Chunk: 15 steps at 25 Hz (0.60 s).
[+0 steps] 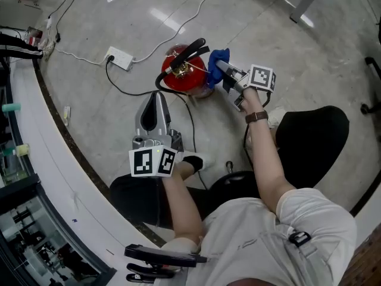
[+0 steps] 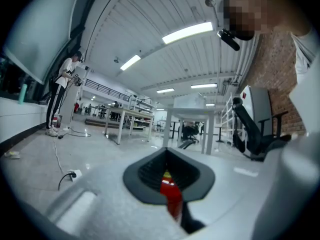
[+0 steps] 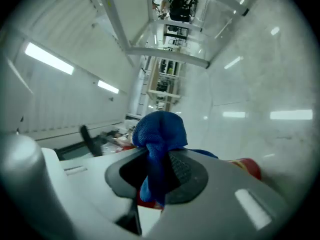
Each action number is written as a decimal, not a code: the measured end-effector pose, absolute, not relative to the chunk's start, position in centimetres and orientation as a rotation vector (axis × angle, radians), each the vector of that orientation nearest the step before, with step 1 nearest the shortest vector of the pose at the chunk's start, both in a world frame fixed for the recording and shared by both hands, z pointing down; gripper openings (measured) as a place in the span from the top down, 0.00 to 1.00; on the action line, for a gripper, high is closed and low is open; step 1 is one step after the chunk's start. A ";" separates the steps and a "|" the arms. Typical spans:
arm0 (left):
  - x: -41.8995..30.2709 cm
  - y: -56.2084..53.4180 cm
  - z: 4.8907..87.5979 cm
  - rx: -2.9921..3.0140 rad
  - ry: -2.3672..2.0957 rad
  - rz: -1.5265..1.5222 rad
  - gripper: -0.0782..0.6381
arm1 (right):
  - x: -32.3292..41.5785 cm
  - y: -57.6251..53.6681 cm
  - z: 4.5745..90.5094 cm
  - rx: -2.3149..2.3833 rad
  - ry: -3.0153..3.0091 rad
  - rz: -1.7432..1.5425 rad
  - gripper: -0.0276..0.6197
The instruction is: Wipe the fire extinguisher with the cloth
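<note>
Right gripper point(image 1: 222, 70), jaws clamped on the blue cloth point(image 1: 218, 58), is just beside the upright fire extinguisher point(image 1: 178, 79). Left gripper point(image 1: 156, 97), jaws together and empty, hangs farther off.

glossy red fire extinguisher point(image 1: 181, 76); knitted blue cloth point(image 3: 159, 134); polished pale floor point(image 1: 119, 22); ribbed pads point(image 3: 184, 170).
</note>
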State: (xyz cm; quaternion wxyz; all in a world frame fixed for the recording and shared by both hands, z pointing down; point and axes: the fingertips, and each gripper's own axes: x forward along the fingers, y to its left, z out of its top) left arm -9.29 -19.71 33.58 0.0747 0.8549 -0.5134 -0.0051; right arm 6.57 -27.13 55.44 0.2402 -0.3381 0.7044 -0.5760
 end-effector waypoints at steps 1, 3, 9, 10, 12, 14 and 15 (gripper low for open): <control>-9.0 -19.8 33.3 2.570 -1.534 -0.032 0.89 | 6.3 -26.9 52.3 -0.853 1.905 -1.570 0.84; -8.3 -19.8 32.6 2.582 -1.517 -0.059 0.89 | 5.3 -26.7 47.6 -0.734 1.910 -1.567 0.84; -6.2 -19.4 31.2 2.623 -1.486 -0.058 0.89 | 3.0 -26.6 43.6 -0.616 1.862 -1.601 0.84; -6.1 -19.5 31.3 2.625 -1.482 -0.054 0.89 | 3.4 -26.8 44.4 -0.637 1.865 -1.598 0.84; -6.1 -19.8 31.6 2.622 -1.484 -0.044 0.89 | 4.3 -27.8 48.2 -0.772 1.955 -1.593 0.84; -6.5 -20.2 32.2 2.609 -1.495 -0.030 0.89 | 4.4 -28.5 55.0 -0.916 1.998 -1.675 0.84; -6.8 -20.4 32.6 2.601 -1.501 -0.019 0.89 | 4.2 -28.5 58.9 -0.951 1.953 -1.753 0.84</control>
